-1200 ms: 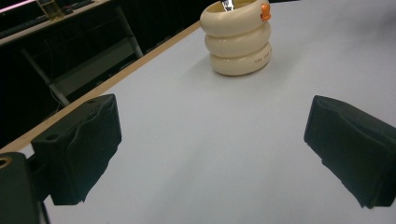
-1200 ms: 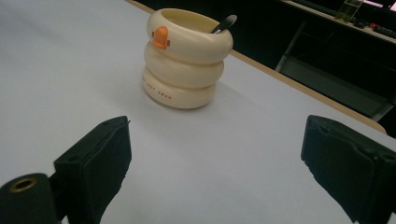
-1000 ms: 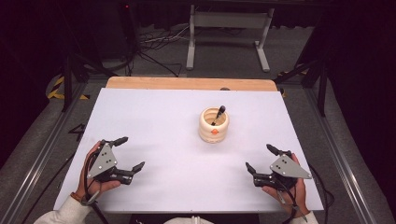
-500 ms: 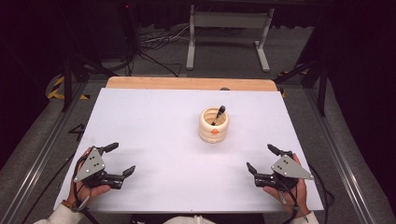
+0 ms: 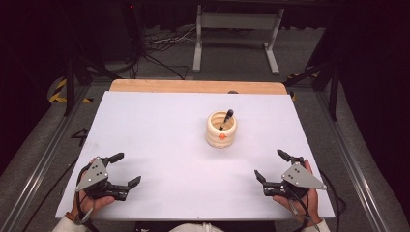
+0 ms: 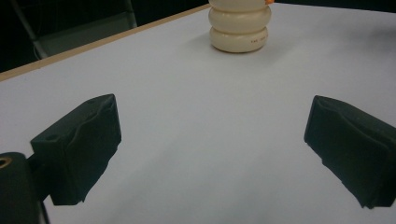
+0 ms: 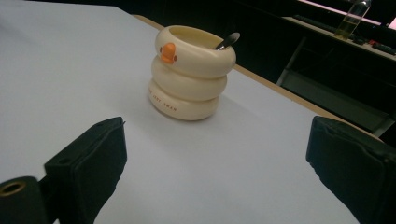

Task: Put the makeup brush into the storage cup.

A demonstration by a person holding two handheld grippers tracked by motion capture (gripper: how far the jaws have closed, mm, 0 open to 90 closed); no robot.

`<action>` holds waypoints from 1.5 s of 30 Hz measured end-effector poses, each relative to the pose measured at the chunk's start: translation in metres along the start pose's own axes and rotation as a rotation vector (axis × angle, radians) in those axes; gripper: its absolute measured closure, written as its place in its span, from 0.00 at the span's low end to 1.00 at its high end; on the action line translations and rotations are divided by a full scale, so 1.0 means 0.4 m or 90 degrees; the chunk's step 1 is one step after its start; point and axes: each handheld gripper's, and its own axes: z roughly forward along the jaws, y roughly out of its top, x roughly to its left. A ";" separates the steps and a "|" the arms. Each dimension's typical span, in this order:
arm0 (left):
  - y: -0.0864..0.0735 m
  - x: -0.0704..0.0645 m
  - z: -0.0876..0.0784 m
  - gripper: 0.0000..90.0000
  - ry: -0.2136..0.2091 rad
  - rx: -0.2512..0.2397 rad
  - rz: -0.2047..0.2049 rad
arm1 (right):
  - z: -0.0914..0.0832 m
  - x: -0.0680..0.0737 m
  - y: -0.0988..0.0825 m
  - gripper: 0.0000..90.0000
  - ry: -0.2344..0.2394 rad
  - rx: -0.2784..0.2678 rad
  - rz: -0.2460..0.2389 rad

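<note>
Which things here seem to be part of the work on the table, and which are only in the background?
Likely part of the work:
- cream duck-faced cup
- dark pen standing in it
- left gripper and right gripper, both open
- white table

Only background:
- cables on the floor
- metal frame behind the table
- clear bottle on a far bench

Bright evenly lit table (image 5: 159, 125), dark surroundings, perhaps slight softness.

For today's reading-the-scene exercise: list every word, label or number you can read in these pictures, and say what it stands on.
One text: a line of small dark lettering on the lower ring of the cream ribbed duck-beak holder, too small and blurred to read for certain.
Nothing else carries readable text.
</note>
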 end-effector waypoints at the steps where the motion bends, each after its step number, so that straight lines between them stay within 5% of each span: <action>1: 0.000 0.000 0.001 0.05 0.000 0.000 0.001 | -0.004 0.000 0.002 0.06 0.001 -0.008 0.002; 19: 0.006 -0.013 -0.003 0.06 -0.003 -0.005 0.028 | -0.010 0.025 0.014 0.07 0.002 -0.010 -0.023; 45: 0.003 -0.015 0.007 0.06 -0.003 0.005 0.032 | -0.005 0.020 0.006 0.08 0.005 -0.008 -0.010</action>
